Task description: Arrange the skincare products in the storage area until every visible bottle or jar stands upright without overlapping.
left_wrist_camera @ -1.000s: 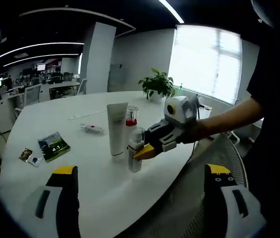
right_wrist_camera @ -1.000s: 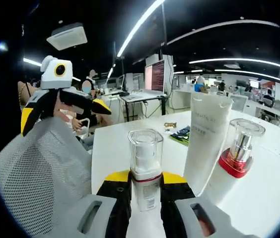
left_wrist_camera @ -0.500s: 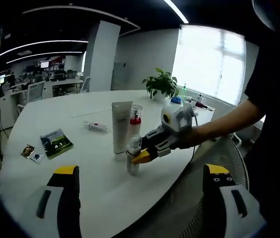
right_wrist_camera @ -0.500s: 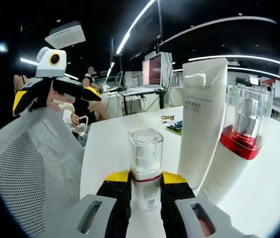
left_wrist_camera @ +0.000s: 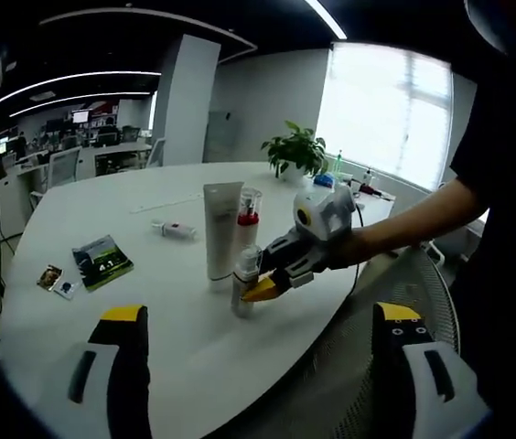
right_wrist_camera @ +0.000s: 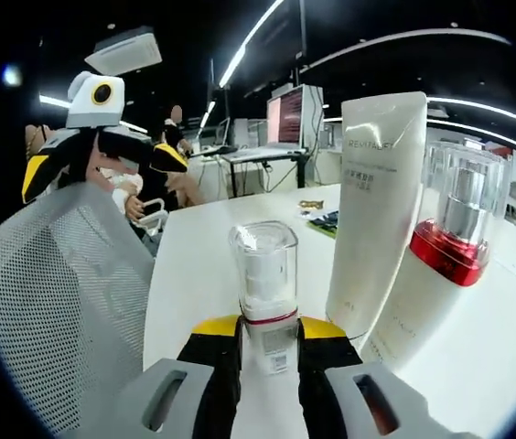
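- Three skincare items stand upright together on the white bench (left_wrist_camera: 75, 229): a small pump bottle (right_wrist_camera: 265, 297), a tall white tube (right_wrist_camera: 374, 210) and a red-collared bottle (right_wrist_camera: 441, 265).
- Right gripper (right_wrist_camera: 268, 338) pinches the pump bottle between its yellow-tipped fingers (right_wrist_camera: 217, 327); its base is hidden behind them.
- Left gripper (left_wrist_camera: 256, 315) hangs off the bench edge, fingers spread wide, holding nothing.
- Left gripper view alone shows a green booklet (left_wrist_camera: 101, 262), a small item lying flat (left_wrist_camera: 175, 230) and a potted plant (left_wrist_camera: 295, 154).
- Right gripper view adds a mesh chair back (right_wrist_camera: 57, 311); tube lettering is too blurred to read.
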